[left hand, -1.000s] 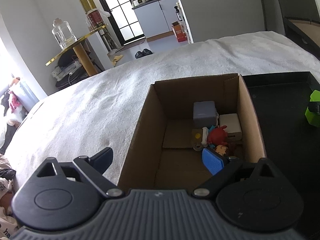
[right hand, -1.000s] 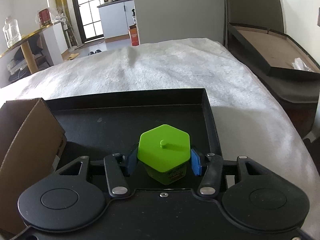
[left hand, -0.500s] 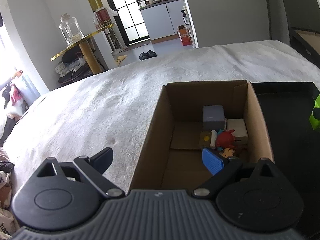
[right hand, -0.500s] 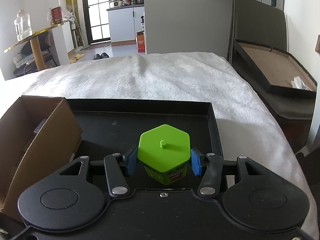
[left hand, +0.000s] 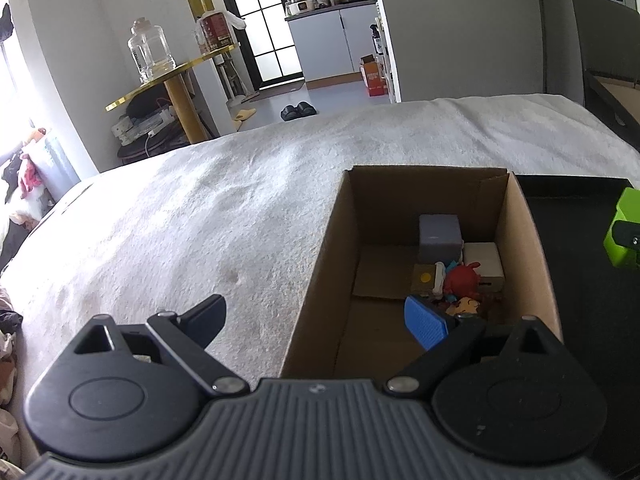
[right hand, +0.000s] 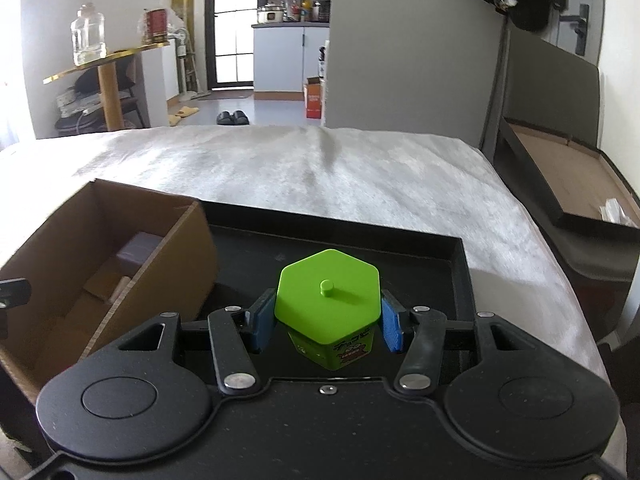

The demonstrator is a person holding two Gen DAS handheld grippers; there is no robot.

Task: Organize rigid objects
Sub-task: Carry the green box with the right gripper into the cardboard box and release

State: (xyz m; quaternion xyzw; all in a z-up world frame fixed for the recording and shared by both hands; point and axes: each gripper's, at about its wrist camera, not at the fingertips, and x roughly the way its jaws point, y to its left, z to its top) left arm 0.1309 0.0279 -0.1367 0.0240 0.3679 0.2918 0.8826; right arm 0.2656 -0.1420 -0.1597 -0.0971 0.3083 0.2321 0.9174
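Note:
My right gripper (right hand: 327,326) is shut on a green hexagonal container (right hand: 329,296) with a knob on its lid, holding it above the black tray (right hand: 460,264). The same green container (left hand: 624,228) shows at the right edge of the left wrist view. A cardboard box (left hand: 320,264) on the white bed holds a grey cube (left hand: 439,232), a white block (left hand: 482,258), a red toy (left hand: 462,280) and other small items. My left gripper (left hand: 316,320) stands open with nothing between its fingers, its blue pad over the box's near end.
The cardboard box (right hand: 168,256) sits directly left of the tray. White bedding (right hand: 320,168) stretches beyond both. A dark open case (right hand: 568,184) lies right of the bed. A gold-edged table with a glass jar (left hand: 150,54) stands at the back left.
My right gripper has risen with the green container and swung left, bringing the cardboard box further into its view. The left gripper drifted slightly and rolled; it stays open.

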